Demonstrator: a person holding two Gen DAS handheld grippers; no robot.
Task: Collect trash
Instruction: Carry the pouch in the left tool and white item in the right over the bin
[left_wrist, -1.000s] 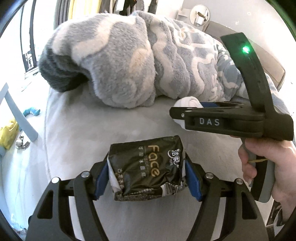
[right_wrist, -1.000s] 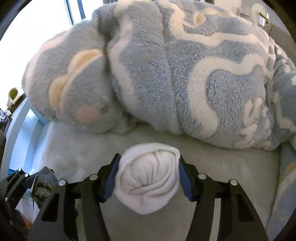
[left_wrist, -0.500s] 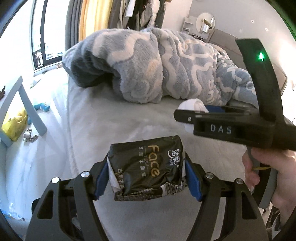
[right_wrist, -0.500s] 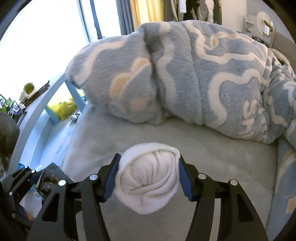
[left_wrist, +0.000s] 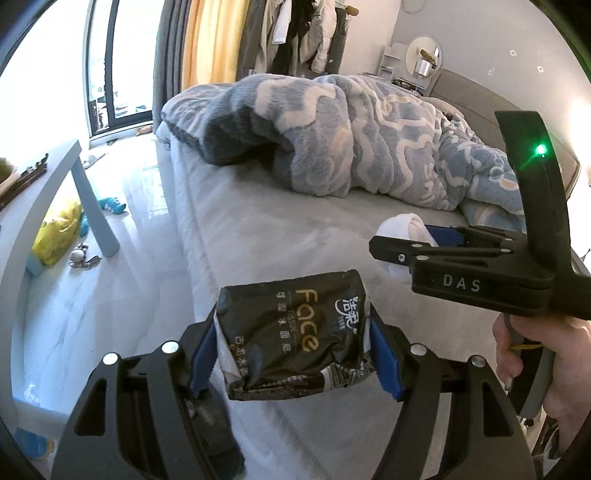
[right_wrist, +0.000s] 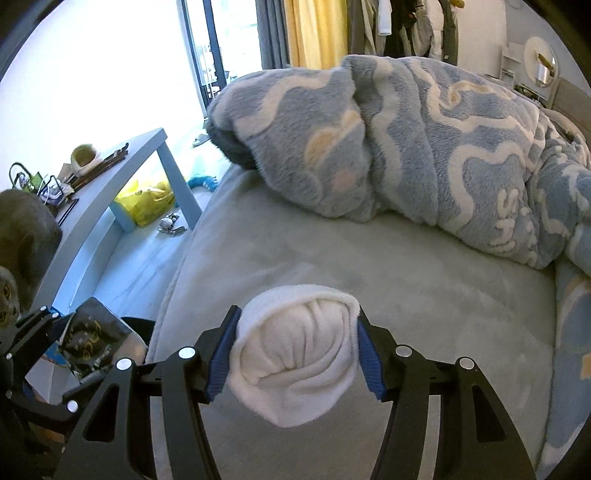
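- Trash first, left wrist view: my left fingers (left_wrist: 291, 358) pinch a crumpled black tissue packet (left_wrist: 295, 336), held clear above the bed (left_wrist: 280, 236). Its slick, half-empty wrapper could slide out if my squeeze eases.
- Right wrist view: my right fingers (right_wrist: 297, 356) pinch a rolled white sock (right_wrist: 297, 354) over the bed, near the blue blanket (right_wrist: 406, 147). The soft roll may unfurl and drop, and it may not be trash at all.
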